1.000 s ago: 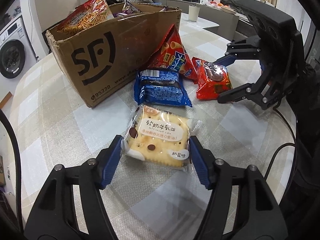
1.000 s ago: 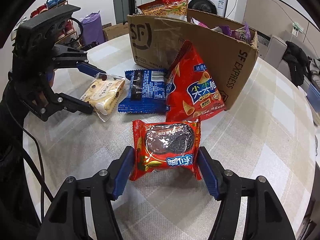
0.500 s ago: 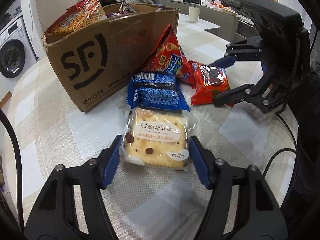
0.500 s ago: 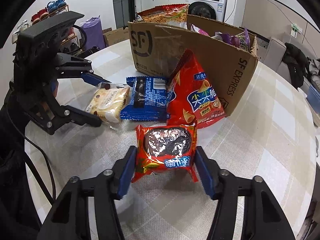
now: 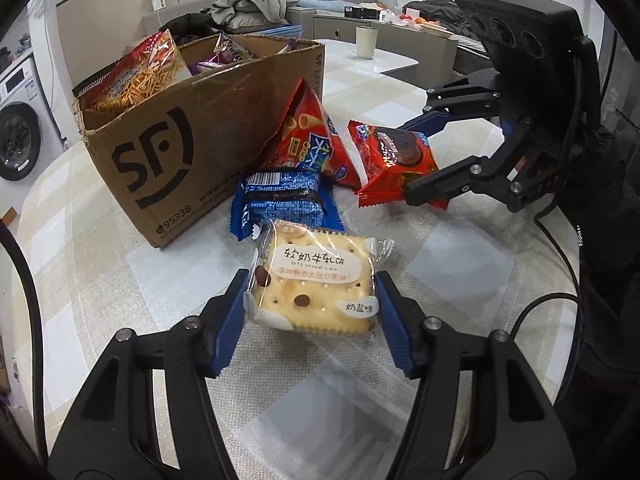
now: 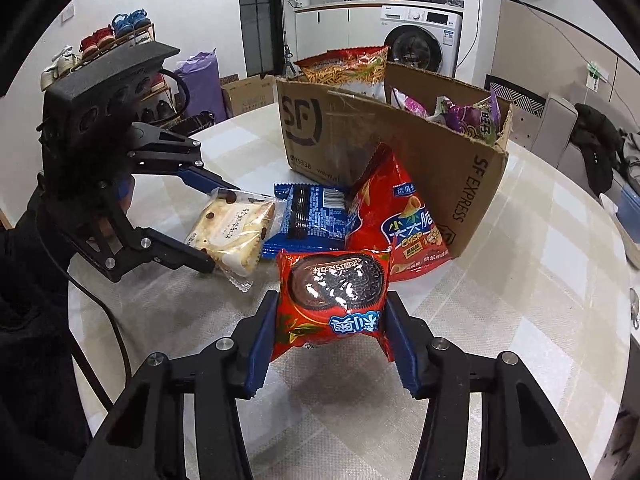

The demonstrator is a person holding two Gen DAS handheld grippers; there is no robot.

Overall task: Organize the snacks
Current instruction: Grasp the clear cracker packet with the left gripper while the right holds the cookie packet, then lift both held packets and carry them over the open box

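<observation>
My left gripper [image 5: 310, 316] is shut on a clear-wrapped cream cracker pack [image 5: 316, 284] and holds it off the table; it also shows in the right wrist view [image 6: 228, 232]. My right gripper [image 6: 330, 340] is shut on a red Oreo pack [image 6: 334, 296], lifted above the table; the pack also shows in the left wrist view [image 5: 396, 168]. A blue cookie pack [image 5: 280, 204] lies flat on the table. A red crisp bag [image 6: 396, 220] leans against the SF cardboard box [image 5: 172, 152], which holds several snack bags.
The round table [image 6: 540, 280] has a pale checked cloth. The box [image 6: 400, 148] stands at its far side. A washing machine [image 6: 420, 40] and a shoe rack [image 6: 104, 40] are behind. A sofa with clothes [image 5: 256, 4] and a low table with a cup [image 5: 366, 42] lie beyond.
Both grippers have closed on their packs and lifted them off the table, moving toward the box. The blue pack and crisp bag have not moved.
</observation>
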